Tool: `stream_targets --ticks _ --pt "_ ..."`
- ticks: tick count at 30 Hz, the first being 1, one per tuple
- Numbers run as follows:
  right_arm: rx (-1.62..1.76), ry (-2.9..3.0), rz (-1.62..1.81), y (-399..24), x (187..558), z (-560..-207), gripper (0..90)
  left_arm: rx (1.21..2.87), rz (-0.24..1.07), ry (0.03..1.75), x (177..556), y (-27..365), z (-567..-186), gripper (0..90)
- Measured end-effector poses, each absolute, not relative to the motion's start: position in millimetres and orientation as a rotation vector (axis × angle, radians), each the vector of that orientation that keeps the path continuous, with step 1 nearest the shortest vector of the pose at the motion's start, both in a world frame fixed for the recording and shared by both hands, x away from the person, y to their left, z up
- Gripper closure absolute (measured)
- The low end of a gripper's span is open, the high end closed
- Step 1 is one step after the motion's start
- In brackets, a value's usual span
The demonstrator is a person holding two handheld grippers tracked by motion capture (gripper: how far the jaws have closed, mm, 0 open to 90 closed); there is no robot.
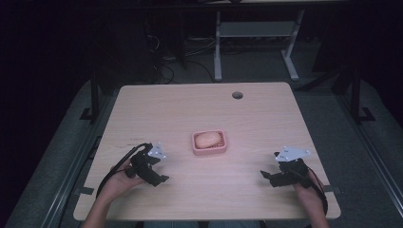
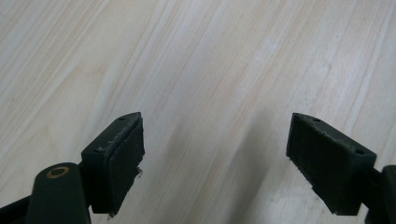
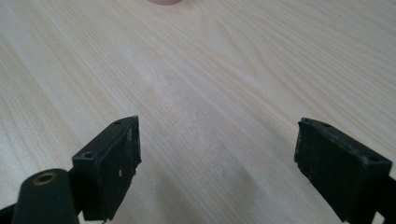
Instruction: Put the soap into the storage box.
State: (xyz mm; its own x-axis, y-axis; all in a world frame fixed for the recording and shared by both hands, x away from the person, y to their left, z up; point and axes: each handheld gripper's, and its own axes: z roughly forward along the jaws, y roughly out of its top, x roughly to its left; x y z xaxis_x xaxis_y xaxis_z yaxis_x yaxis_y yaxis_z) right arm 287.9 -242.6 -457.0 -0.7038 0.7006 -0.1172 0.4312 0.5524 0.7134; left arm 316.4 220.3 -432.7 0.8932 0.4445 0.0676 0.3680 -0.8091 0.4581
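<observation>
Overhead, left gripper [image 1: 151, 172] jaws spread over bare table [image 1: 247, 118], pink soap dish [image 1: 209, 143] with soap [image 1: 207, 139] sits mid-table between both, right gripper [image 1: 278, 176] likewise spread, its own view catching the dish edge [image 3: 166, 2].

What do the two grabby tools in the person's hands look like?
Both are black. The left gripper and right gripper each carry a grey three-cornered plate on top and trail a black cable. Each has two flat, blocky black jaws with scuffed pads and small screw holes.
</observation>
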Motion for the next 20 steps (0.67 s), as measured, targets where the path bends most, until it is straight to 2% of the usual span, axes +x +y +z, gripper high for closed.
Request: stream_targets --ticks 9,20 --pt "0.917 2.408 0.948 -243 289 -457 13.9 2.585 0.291 0.616 302 236 -431 19.1" --pt "0.902 2.416 0.951 -242 289 -457 13.9 2.562 0.272 0.637 303 244 -435 19.1"
